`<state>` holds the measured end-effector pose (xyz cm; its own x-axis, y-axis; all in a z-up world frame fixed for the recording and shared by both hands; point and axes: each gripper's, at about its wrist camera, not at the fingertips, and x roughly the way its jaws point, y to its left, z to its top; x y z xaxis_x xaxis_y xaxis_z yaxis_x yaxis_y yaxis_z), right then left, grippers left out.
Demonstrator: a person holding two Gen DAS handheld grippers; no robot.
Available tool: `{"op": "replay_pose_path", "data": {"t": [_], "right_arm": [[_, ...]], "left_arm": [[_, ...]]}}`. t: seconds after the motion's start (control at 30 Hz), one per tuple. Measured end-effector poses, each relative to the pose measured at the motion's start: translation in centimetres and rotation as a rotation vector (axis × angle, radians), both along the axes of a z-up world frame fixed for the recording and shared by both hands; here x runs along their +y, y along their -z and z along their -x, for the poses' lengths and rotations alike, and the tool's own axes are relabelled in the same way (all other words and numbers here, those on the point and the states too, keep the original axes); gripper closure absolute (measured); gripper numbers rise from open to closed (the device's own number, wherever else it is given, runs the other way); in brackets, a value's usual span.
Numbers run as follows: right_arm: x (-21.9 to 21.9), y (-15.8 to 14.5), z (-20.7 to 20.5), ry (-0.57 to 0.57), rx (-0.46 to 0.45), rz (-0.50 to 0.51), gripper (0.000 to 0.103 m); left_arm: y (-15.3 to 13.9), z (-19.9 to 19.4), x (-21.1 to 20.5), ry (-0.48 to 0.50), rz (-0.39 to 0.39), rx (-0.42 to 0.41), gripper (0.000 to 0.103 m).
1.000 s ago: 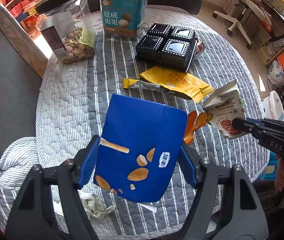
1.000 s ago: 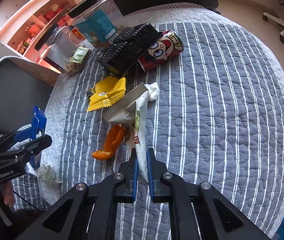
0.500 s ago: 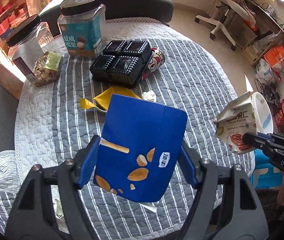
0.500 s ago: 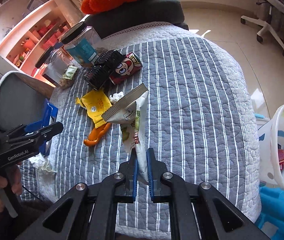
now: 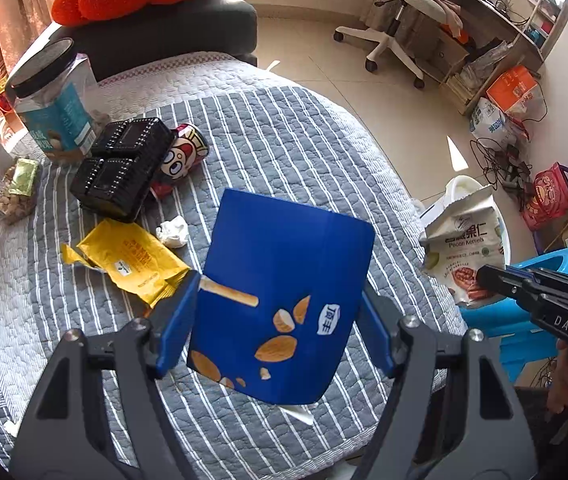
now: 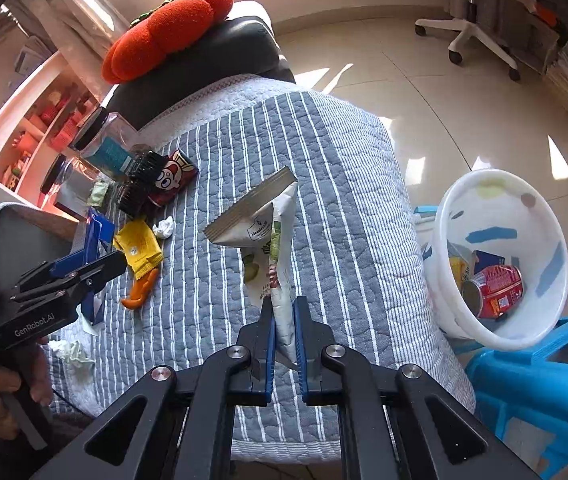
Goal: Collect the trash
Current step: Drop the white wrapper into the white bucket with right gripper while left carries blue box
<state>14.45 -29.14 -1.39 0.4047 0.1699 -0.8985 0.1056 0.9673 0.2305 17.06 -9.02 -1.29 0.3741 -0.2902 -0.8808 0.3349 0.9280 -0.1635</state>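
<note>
My left gripper [image 5: 273, 320] is shut on a blue snack box [image 5: 284, 288] and holds it above the striped table [image 5: 284, 152]. My right gripper [image 6: 283, 316] is shut on a white pecan bag [image 6: 271, 240], held above the table's right side; the bag also shows in the left wrist view [image 5: 464, 248]. A white trash bin [image 6: 500, 256] stands on the floor to the right, with a red can and wrappers inside. A yellow wrapper [image 5: 131, 260], a crumpled tissue [image 5: 171, 232] and an orange peel [image 6: 139, 288] lie on the table.
Two jars [image 5: 55, 108], black trays [image 5: 119, 168] and a red cartoon can [image 5: 181, 152] stand at the table's far left. A blue plastic stool [image 6: 536, 392] is beside the bin. An office chair [image 5: 396, 24] and a cluttered shelf stand beyond.
Both grippers have risen and swung right with their loads. The pecan bag has moved from the table's middle toward the bin, which has come fully into the right wrist view.
</note>
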Motion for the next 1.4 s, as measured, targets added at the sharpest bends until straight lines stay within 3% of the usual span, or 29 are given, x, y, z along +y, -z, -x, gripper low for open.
{"op": "replay_pose_path", "data": {"t": [0.73,1.03,1.1,1.23,1.4], "right_arm": [[-16.5,-0.2,5.0,0.312,0.011,0.011,0.094],[-20.8,1.4,5.6,0.425,0.069,0.035,0.091],[-21.5,1.8,5.9,0.447,0.085,0.019,0.085],[-22.2,1.5,6.9,0.472,0.076,0.016,0.06],[-22.2,1.0,8.8,0.467,0.067,0.017,0.055]], "left_arm": [[1.2,0.4,-12.3,0.132,0.071,0.02,0.029],[2.1,0.4,-16.6,0.192,0.104,0.03,0.029],[2.1,0.5,-17.7,0.21,0.118,0.032,0.029],[2.1,1.0,-20.5,0.259,0.143,0.027,0.029],[2.4,1.5,-24.0,0.331,0.153,0.004,0.029]]}}
